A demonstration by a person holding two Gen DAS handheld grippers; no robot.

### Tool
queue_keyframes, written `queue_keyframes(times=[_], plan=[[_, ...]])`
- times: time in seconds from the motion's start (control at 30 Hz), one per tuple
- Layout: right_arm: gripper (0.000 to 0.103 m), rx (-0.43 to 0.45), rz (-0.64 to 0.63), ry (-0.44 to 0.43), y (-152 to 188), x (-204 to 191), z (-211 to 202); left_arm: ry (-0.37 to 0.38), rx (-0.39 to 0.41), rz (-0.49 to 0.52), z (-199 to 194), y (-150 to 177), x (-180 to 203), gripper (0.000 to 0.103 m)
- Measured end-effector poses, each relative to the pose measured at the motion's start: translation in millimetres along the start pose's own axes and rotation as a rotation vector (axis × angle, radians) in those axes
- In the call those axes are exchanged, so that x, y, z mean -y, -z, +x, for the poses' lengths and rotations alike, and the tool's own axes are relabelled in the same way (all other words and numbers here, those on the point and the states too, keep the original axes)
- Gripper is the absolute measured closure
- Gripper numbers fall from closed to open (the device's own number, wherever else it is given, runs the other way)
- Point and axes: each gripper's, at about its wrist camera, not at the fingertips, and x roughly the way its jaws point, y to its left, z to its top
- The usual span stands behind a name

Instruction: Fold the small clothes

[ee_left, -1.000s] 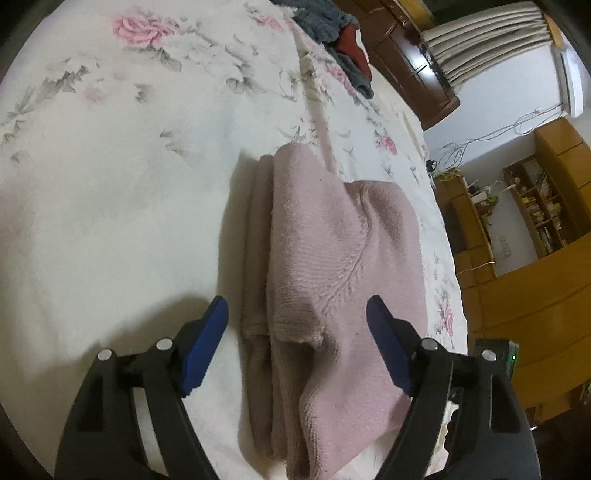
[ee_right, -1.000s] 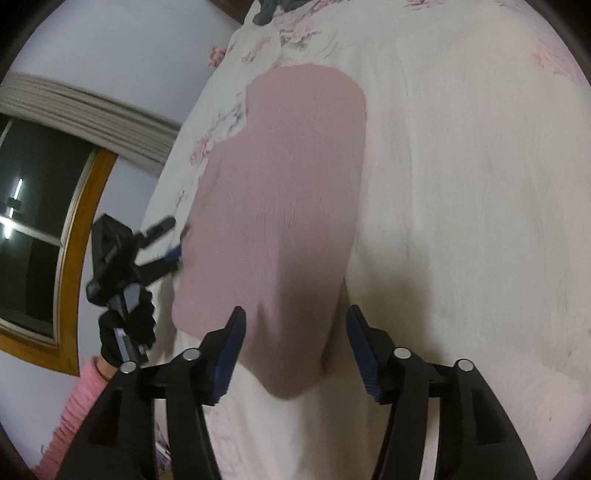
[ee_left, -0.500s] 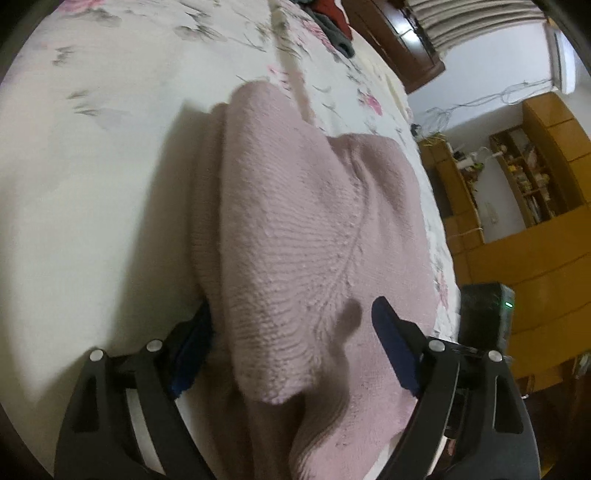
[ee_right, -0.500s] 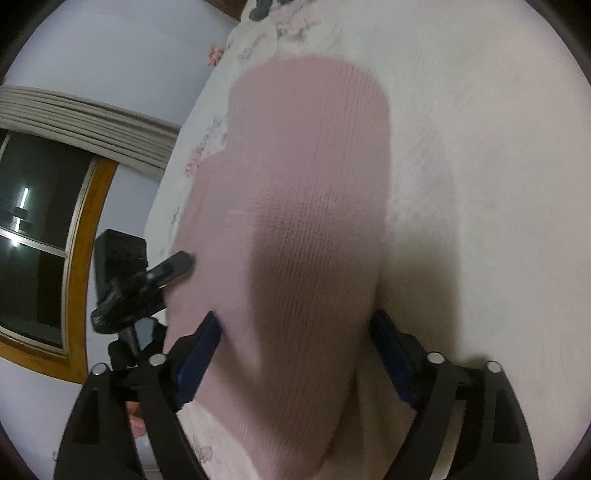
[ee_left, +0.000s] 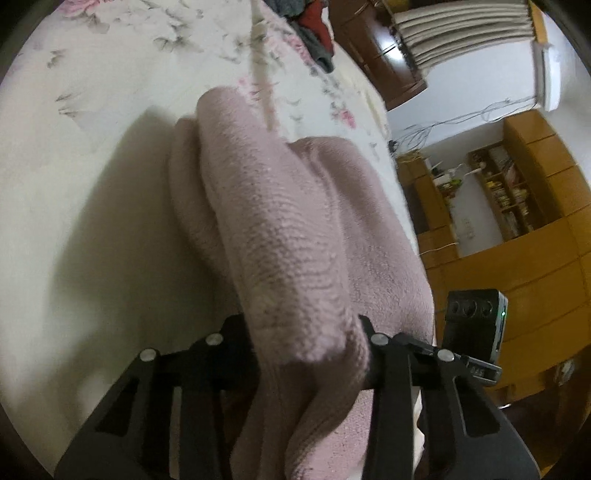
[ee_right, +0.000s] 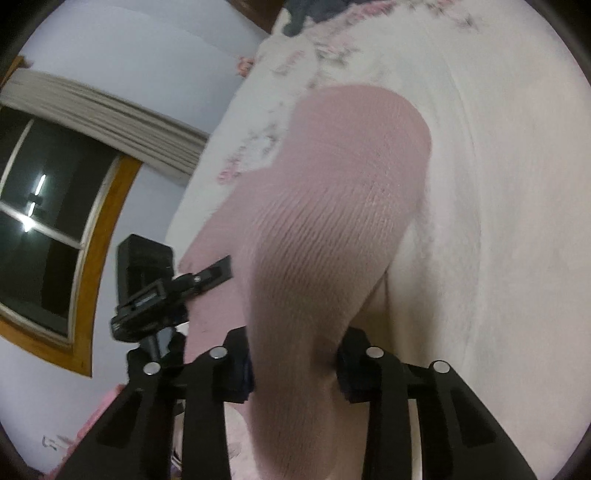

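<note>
One pink sweater (ee_left: pixel 295 236), two hand-held grippers (ee_left: pixel 306 354)

The bed (ee_left: pixel 85 192) lies bare and open left of the sweater (ee_left: pixel 295 236), and again on its other side in the right wrist view. A heap of clothes (ee_left: pixel 314 29) blocks the far end. The sweater fills the gap inside each gripper.

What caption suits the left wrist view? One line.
Left gripper clamps the folded pink sweater on a floral bedspread.
</note>
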Motion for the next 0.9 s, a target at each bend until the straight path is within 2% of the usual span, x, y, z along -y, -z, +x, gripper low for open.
queue_keyframes(times=[0.23, 0.4, 0.53, 0.7, 0.9], plan=[[0.071, -0.010, -0.016, 0.001, 32.2, -9.2, -64.6, 0.069, -0.046, 0.067, 2.5, 54.7, 66.6, 0.068], [0.071, 0.006, -0.016, 0.035, 83.3, -2.5, -124.6, 0.086, -0.086, 0.142, 20.3, 109.1, 117.9, 0.068], [0.071, 0.028, -0.013, 0.048, 124.5, 4.8, -160.6, 0.088, -0.090, 0.181, 31.6, 152.9, 144.8, 0.068], [0.071, 0.036, 0.007, 0.059, 170.4, 31.4, -176.9, 0.063, -0.105, 0.193, 47.6, 201.2, 148.7, 0.068], [0.070, 0.022, 0.056, 0.072, 217.5, 61.6, -162.7, 0.023, -0.112, 0.139, 56.5, 238.0, 112.4, 0.066]])
